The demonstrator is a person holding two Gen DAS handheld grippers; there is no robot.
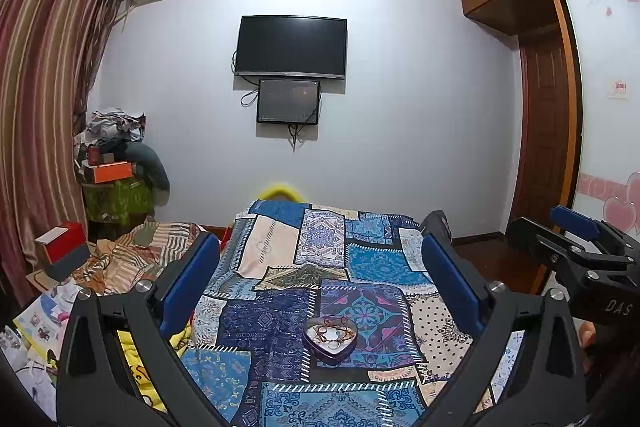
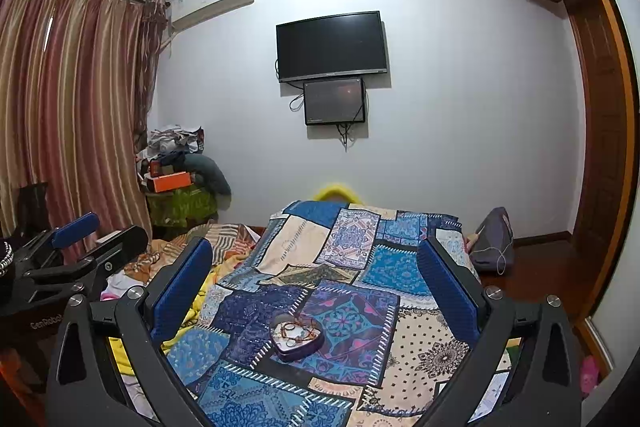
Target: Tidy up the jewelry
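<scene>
Beyond your tools, a bed (image 1: 280,267) under a blue patchwork cover faces a pale wall with a dark television (image 1: 291,47). Near the bed's foreground lies a heart-shaped tin (image 1: 329,341) holding tangled jewelry (image 1: 332,331). Your left tool (image 1: 320,287) is spread wide and grasps nothing; your right tool (image 2: 316,287) is likewise released, both hovering well short of the tin.

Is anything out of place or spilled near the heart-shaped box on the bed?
Nothing is spilled. The heart-shaped box sits open and level on the patchwork blanket, its jewelry tangled together inside, none on the blanket.
</scene>
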